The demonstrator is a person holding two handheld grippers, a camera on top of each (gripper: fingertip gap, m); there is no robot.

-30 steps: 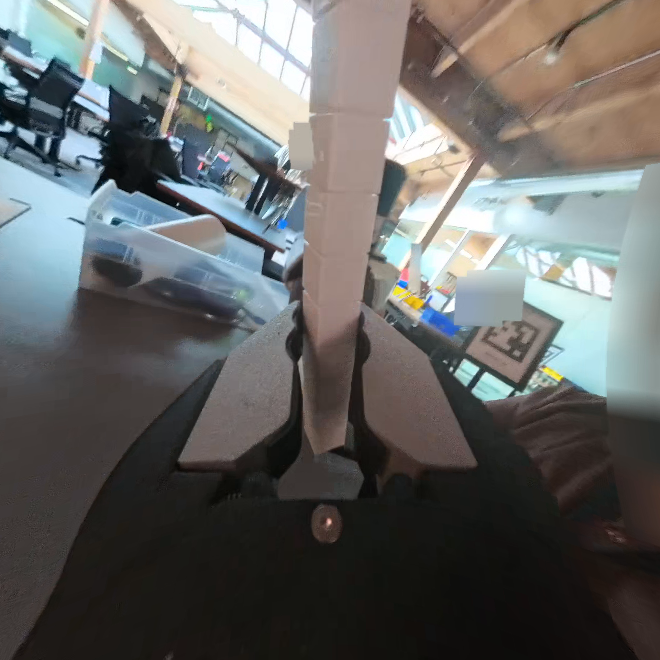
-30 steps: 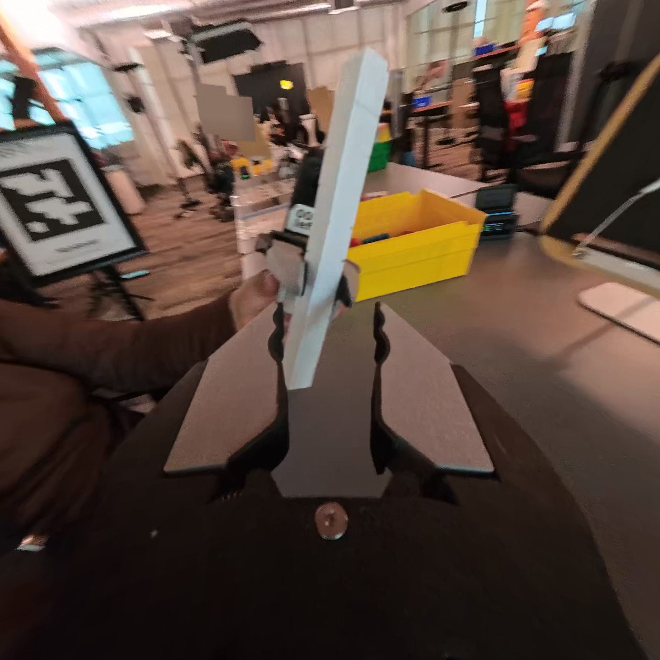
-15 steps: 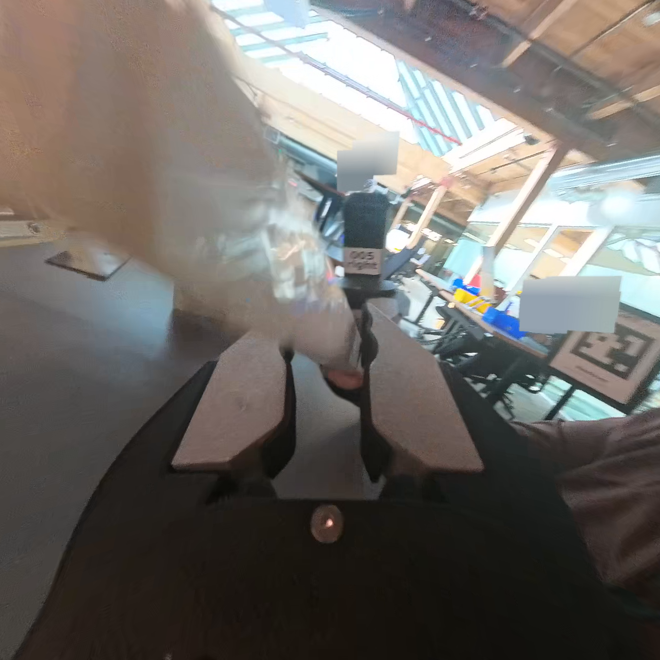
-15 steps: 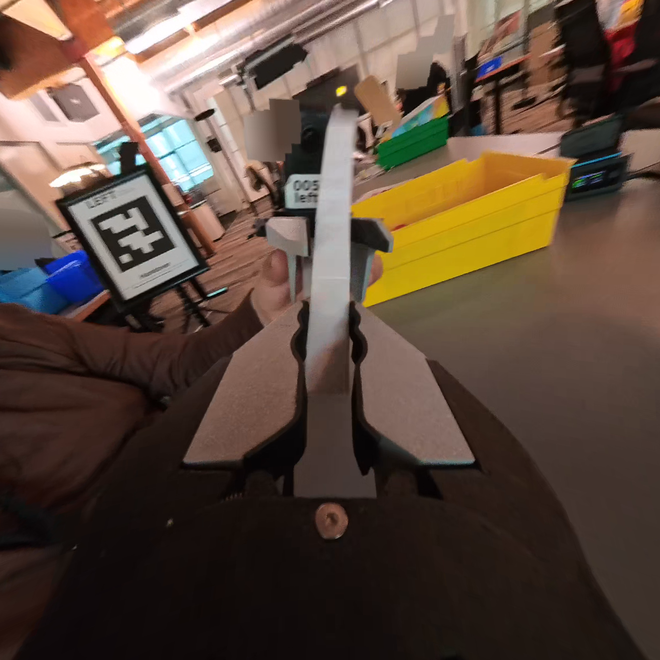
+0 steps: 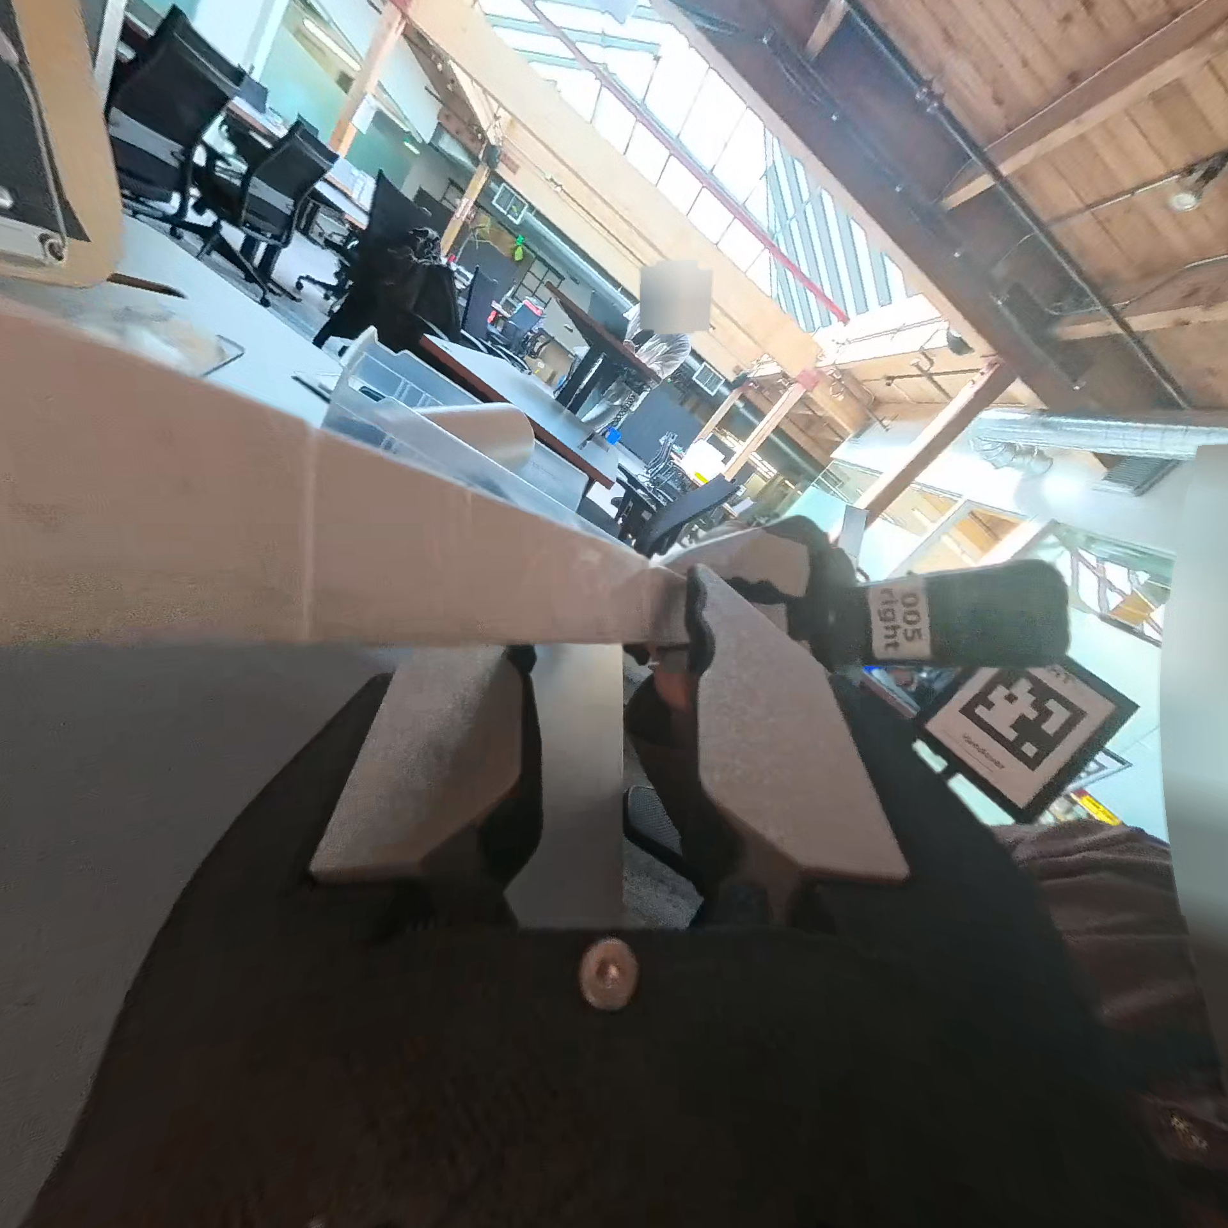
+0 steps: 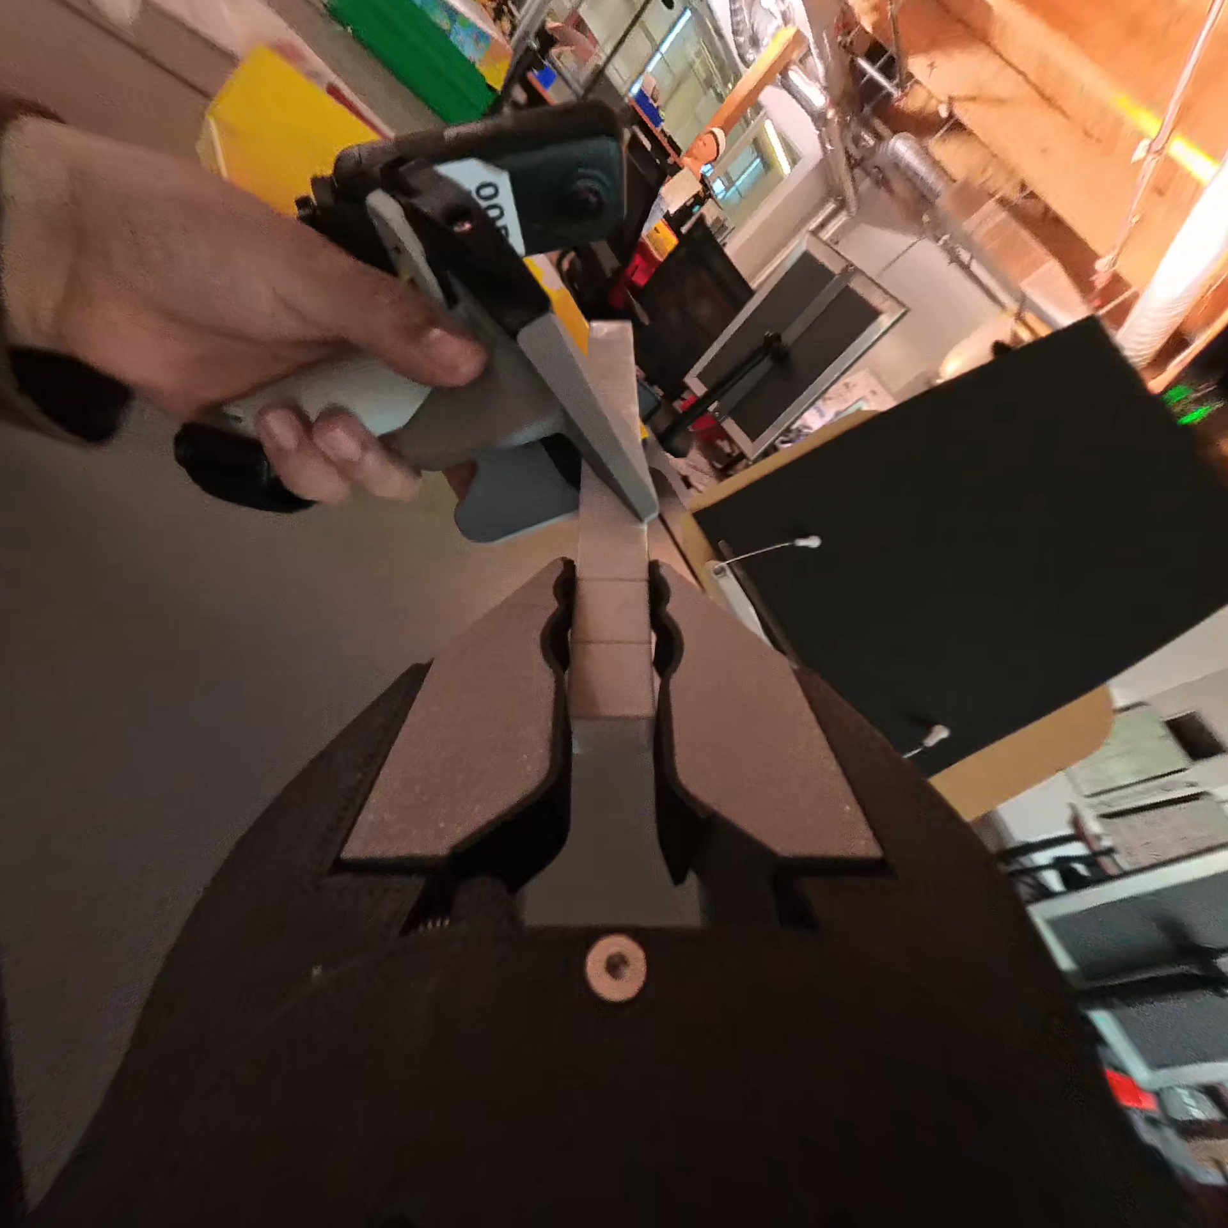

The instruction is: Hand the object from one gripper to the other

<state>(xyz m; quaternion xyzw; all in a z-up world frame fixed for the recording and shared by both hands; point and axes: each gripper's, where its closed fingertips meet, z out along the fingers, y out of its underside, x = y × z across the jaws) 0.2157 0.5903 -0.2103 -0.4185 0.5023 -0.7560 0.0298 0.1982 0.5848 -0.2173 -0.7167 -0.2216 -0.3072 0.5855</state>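
the right tongs are clenched on a long white segmented bar, which runs straight up the middle of the right wrist frame from between the 2 grey fingers. farther along the bar, above centre, the left tongs reach in from the upper left, held by a hand; one flat finger lies along the bar's right edge and the other sits on its left side, though whether they press it cannot be told from here.

in the left wrist frame the bar crosses from the left edge toward the centre, ending at the tip of the right-hand finger of the left tongs. those tongs are spread wide, with a clear gap between the fingers. the right tongs grip the bar's end just right of centre, their black body pointing to the right. a grey surface fills the lower left, and a black and white marker board stands at the right.
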